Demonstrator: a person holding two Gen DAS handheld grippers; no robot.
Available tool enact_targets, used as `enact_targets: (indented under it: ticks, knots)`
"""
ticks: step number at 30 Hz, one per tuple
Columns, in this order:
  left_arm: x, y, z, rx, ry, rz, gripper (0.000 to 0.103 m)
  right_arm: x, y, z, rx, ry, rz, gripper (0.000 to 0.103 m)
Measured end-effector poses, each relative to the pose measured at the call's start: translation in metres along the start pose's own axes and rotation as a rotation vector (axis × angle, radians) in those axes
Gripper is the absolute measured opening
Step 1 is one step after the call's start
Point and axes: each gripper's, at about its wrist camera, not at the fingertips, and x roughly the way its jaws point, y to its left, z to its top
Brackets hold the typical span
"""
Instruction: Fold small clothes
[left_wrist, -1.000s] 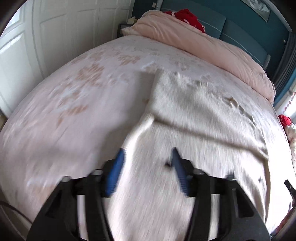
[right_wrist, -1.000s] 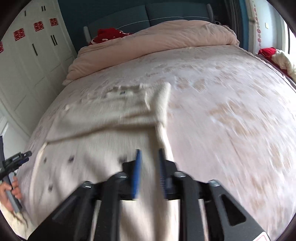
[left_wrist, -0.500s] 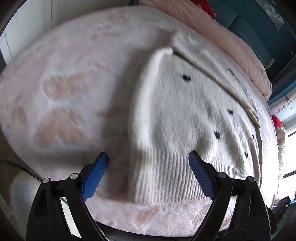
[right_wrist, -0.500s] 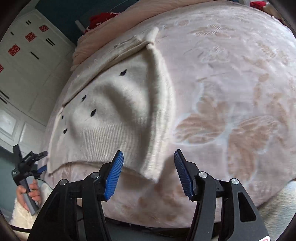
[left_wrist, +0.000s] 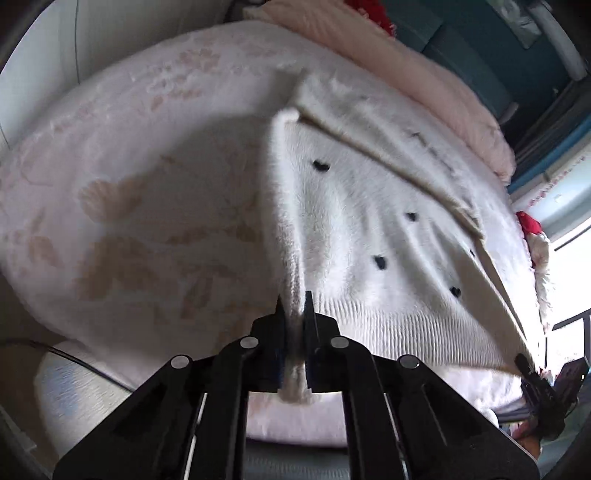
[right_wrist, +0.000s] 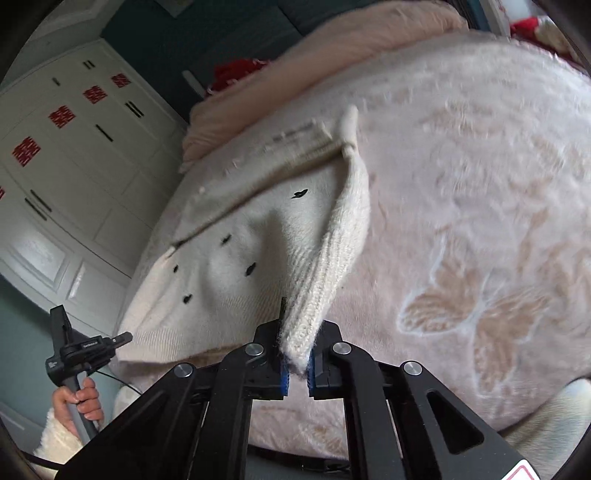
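A cream knitted sweater with small black dots lies spread on the bed, ribbed hem toward me, its upper part folded over. My left gripper is shut on the hem's left corner and lifts that edge into a ridge. The sweater also shows in the right wrist view. My right gripper is shut on the hem's right corner, which stands up between the blue pads. The left gripper shows there at the far left, in a hand.
The bed has a pale pink cover with a leaf pattern. A rolled pink duvet lies along the teal headboard. White wardrobe doors stand to the left. Red items sit by the window side.
Both grippers dropped to the sweater's hem at the near bed edge and closed on its two corners; half a second ago both were open around the hem.
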Motion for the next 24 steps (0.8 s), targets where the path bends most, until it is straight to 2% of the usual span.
enact_targets:
  ticks: [4, 7, 12, 15, 17, 20, 22, 24]
  knots:
    - [-0.037, -0.004, -0.016, 0.042, -0.010, -0.024, 0.006, -0.040, 0.013, -0.006, -0.075, -0.014, -0.008, 0.006]
    - [-0.060, -0.003, -0.042, 0.063, 0.028, -0.024, 0.006, -0.067, 0.015, -0.025, -0.097, 0.020, -0.011, 0.006]
    - [-0.094, 0.010, -0.089, 0.001, 0.135, -0.080, 0.006, -0.102, 0.014, -0.082, -0.146, 0.211, -0.035, 0.006]
    - [-0.117, 0.005, -0.100, 0.003, 0.155, -0.081, 0.006, -0.123, 0.026, -0.096, -0.170, 0.264, -0.035, 0.006]
    - [-0.127, -0.009, -0.089, 0.038, 0.129, -0.083, 0.006, -0.135, 0.040, -0.087, -0.171, 0.219, 0.001, 0.006]
    - [-0.125, -0.038, -0.041, 0.116, 0.034, -0.110, 0.006, -0.126, 0.050, -0.037, -0.149, 0.075, 0.078, 0.006]
    - [-0.113, -0.058, -0.005, 0.169, -0.052, -0.098, 0.007, -0.103, 0.039, 0.004, -0.094, -0.009, 0.116, 0.006]
    - [-0.087, -0.075, 0.038, 0.172, -0.137, -0.058, 0.007, -0.069, 0.021, 0.045, -0.036, -0.075, 0.121, 0.007]
